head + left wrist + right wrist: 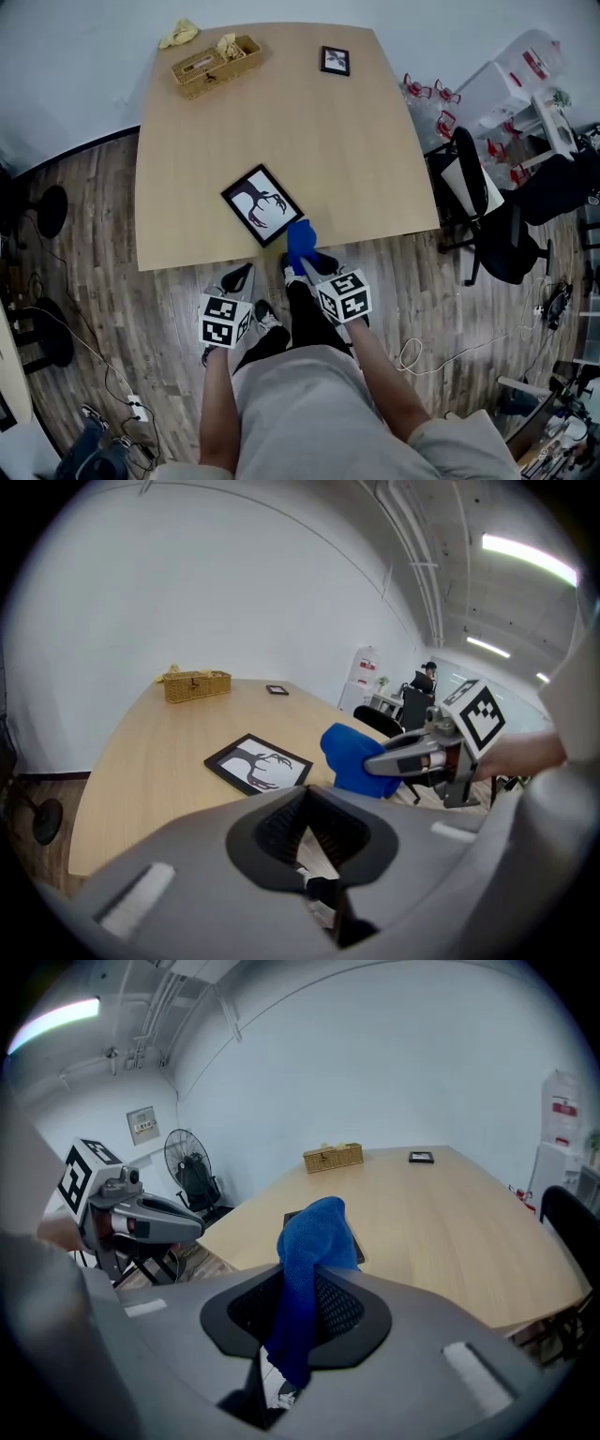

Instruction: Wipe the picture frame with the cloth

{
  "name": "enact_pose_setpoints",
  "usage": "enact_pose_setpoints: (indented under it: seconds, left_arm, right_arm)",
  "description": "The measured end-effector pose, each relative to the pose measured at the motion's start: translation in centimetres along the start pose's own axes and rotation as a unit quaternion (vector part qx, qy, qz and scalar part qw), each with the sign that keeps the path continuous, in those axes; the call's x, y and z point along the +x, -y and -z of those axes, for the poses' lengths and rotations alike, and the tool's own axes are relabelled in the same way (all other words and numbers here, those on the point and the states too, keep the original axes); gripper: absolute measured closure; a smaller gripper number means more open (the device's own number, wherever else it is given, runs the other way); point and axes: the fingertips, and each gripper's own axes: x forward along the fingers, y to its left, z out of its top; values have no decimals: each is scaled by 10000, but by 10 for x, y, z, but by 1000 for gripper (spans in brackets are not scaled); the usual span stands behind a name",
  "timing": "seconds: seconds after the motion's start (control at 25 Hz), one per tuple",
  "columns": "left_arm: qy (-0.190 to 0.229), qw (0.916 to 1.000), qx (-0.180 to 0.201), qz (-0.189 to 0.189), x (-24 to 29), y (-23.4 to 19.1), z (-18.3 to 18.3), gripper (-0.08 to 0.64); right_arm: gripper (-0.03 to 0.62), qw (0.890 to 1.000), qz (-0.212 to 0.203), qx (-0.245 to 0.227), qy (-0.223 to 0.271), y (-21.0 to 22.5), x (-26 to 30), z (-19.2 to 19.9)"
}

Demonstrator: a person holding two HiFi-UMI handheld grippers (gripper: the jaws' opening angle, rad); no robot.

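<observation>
A black picture frame with a dark tree-like print lies flat near the table's front edge. My right gripper is shut on a blue cloth, which hangs just off the frame's near right corner, over the table's edge. In the right gripper view the cloth stands up between the jaws and hides most of the frame. My left gripper hovers below the table's edge, left of the right one, shut with nothing in it. The left gripper view has the frame, the cloth and the right gripper.
A wicker basket and a yellow rag sit at the table's far left, a small black frame at the far right. Office chairs and clutter stand to the right. Cables lie on the wooden floor.
</observation>
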Motion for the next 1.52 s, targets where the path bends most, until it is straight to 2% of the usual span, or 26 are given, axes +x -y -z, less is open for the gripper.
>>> enact_pose_setpoints:
  seconds: [0.2,0.4,0.52,0.76,1.04,1.52]
  left_arm:
    - [154,9999,-34,-9,-12,14,9,508]
    - [241,9997,106,14,-21,29,7,508]
    - [310,9995,100,-21,-30,32,7,508]
    - [557,9983,-188,11,-47,30,21,508]
    - [602,9975,-357,-62,-59,21,33,508]
    - [679,9973,-266,-46,-60,18,21,508]
  right_arm:
    - [528,9979,328,438,336,-15,-21,7]
    - [528,9990,184,-54,403,-54,-34,14]
    - [528,9985,217,-145,490,-65,-46,19]
    - [528,9969,538,45,571,-61,-59,43]
    - [528,9978,488,67,449,-65,-63,63]
    - [528,9968,476,77,634,-67,-61,48]
